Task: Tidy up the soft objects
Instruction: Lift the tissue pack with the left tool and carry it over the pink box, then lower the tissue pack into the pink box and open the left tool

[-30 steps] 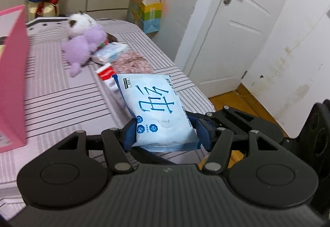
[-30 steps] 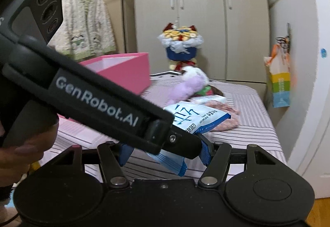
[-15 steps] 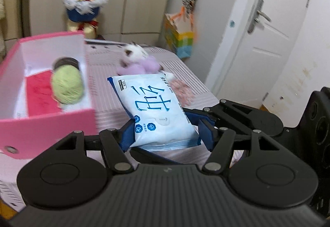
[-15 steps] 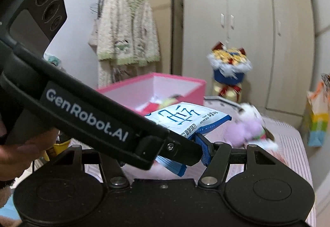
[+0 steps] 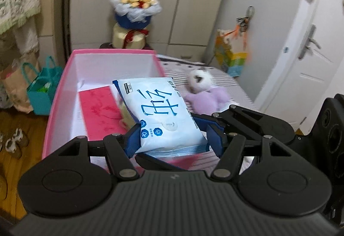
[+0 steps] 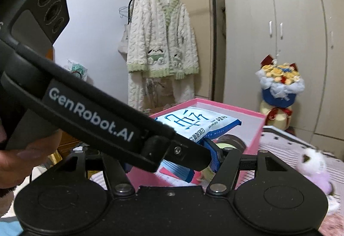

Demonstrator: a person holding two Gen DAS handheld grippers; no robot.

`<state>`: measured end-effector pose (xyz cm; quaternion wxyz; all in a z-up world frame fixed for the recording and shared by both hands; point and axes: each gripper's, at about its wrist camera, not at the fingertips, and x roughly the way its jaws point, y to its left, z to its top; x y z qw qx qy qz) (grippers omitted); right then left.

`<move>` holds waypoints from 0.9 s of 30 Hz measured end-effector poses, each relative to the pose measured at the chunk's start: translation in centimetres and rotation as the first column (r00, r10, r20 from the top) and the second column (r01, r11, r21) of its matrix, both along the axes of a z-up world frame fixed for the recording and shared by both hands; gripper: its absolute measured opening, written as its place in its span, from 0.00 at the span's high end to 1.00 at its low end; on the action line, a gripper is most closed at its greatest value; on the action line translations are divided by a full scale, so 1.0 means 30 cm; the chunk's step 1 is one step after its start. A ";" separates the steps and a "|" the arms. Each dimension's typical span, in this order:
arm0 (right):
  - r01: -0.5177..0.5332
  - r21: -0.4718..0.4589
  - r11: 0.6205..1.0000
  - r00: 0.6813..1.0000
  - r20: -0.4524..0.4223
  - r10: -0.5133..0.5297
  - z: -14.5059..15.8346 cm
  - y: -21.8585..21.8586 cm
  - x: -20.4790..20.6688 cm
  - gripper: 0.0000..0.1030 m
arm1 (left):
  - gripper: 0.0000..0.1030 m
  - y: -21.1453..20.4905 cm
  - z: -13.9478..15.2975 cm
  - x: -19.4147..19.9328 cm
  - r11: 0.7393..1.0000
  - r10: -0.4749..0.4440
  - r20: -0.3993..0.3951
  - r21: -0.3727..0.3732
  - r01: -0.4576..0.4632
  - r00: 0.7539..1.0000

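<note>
A light-blue pack of wet wipes [image 5: 163, 113] hangs over the open pink box [image 5: 58, 94], and both grippers hold it. My left gripper [image 5: 172, 139] is shut on the pack's near end, with a blue pad pressed on each side. My right gripper [image 6: 174, 163] comes in from the right and grips the same pack [image 6: 193, 122]; the left gripper's black body crosses in front and hides its left pad. The box holds a red sheet [image 5: 99, 111], a green yarn ball [image 6: 221, 145] and a dark roll [image 6: 234, 139]. A purple plush toy [image 5: 206, 96] lies on the striped bed.
The bed [image 5: 225, 81] runs to the right of the box. A flower bouquet [image 5: 135, 8] stands behind it by the wardrobe. A teal bag [image 5: 43, 90] and shoes sit on the floor at left. A robe [image 6: 161, 42] hangs on a rack; a door [image 5: 311, 64] is at right.
Both grippers have carried the wipes pack leftward and upward from over the bed's items to above the pink box. The plush toy now lies off to the right.
</note>
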<state>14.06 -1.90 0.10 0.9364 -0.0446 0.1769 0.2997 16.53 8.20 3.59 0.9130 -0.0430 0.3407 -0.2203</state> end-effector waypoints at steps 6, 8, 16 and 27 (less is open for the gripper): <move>-0.036 -0.010 0.999 0.994 -0.106 0.034 -0.016 0.084 0.151 0.34 | 0.39 0.095 -0.050 0.138 0.998 0.062 -0.069 0.009 -0.061 0.996; -0.051 -0.023 0.998 0.988 -0.148 0.047 -0.019 0.110 0.202 0.34 | 0.39 0.128 -0.066 0.178 0.997 0.075 -0.101 -0.006 -0.076 0.992; -0.072 -0.073 0.995 0.970 -0.238 0.053 -0.029 0.167 0.297 0.34 | 0.39 0.202 -0.113 0.290 0.994 0.081 -0.198 -0.051 -0.093 0.977; -0.047 -0.164 0.985 0.968 -0.249 0.005 -0.019 0.204 0.290 0.22 | 0.36 0.211 -0.128 0.312 0.994 0.097 -0.219 -0.033 -0.107 0.971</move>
